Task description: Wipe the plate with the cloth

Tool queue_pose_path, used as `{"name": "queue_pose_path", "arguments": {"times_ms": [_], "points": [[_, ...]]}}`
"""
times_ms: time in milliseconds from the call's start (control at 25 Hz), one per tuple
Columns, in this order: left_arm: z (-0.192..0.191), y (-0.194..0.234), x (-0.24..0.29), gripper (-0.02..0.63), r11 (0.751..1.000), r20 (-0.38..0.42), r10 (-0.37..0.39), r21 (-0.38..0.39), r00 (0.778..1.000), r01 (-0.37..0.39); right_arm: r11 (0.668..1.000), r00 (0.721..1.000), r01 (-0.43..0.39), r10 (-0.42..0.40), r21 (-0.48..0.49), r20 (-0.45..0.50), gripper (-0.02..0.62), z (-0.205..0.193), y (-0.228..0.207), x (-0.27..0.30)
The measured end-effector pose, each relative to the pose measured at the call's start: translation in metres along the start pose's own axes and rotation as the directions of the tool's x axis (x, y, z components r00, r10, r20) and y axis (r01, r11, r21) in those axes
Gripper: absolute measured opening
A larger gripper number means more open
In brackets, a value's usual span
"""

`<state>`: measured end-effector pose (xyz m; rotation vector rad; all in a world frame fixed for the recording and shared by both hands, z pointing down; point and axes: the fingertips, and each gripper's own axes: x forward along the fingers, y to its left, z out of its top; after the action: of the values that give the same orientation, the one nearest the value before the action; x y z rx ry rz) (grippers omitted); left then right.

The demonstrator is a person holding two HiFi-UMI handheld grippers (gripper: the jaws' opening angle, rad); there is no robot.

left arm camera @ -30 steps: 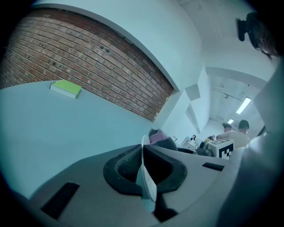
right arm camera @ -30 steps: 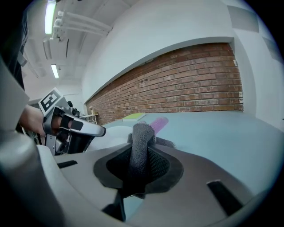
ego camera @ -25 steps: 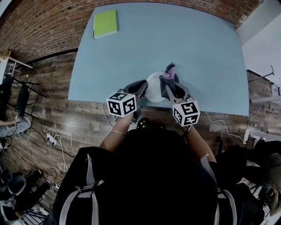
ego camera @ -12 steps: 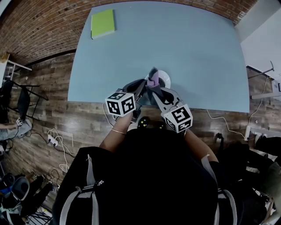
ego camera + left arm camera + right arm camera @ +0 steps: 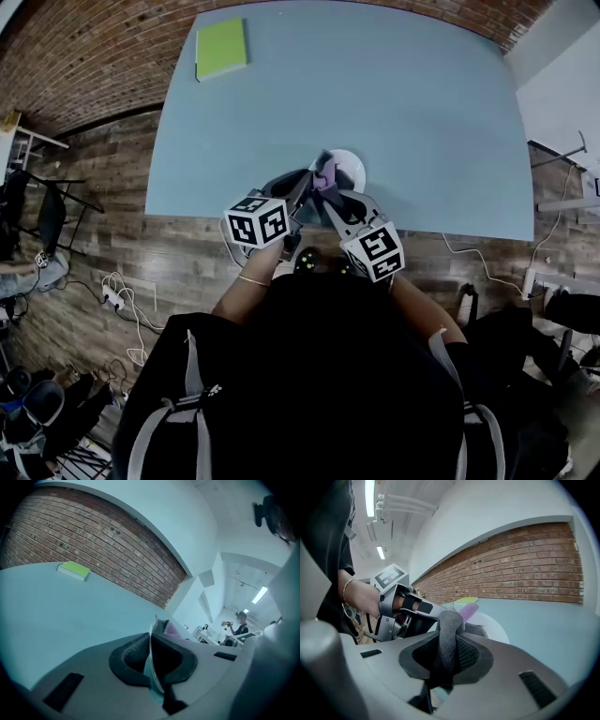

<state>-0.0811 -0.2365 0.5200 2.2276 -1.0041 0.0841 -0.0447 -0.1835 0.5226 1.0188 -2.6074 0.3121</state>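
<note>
Two tongs meet over the near edge of the blue desk in the head view. The left tongs reach in from the left onto the rim of a white plate. The right tongs come in from the right with a grey and purple cloth that lies against the plate's left part. A green pad sits well apart at the far left corner of the desk. Whether the plate rests on the desk or is lifted off it cannot be told from here.

In the left gripper view, the left tongs are pressed nearly together, pinching the thin rim of the plate, which shows edge-on between the dark pads. Just past the tips, a bit of the cloth shows. The green pad lies far off on the desk, below a brick wall.

In the right gripper view, the right tongs are clamped on the cloth, a thick grey fold that stands up between the pads, with a purple end beyond it. The plate lies just behind the cloth and seems to touch it. To the left, a hand holds the left tongs, whose tips reach the plate's edge.
</note>
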Motion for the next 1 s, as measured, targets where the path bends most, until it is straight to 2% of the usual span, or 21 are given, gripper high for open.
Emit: {"name": "queue_pose_path", "arguments": {"times_ms": [1000], "points": [[-0.002,-0.002,0.0,0.02,1.0,-0.002,0.003,0.003,1.0,-0.003,0.999,0.997,0.05,-0.049,0.019,-0.054,0.066,-0.023,-0.021,-0.001]]}}
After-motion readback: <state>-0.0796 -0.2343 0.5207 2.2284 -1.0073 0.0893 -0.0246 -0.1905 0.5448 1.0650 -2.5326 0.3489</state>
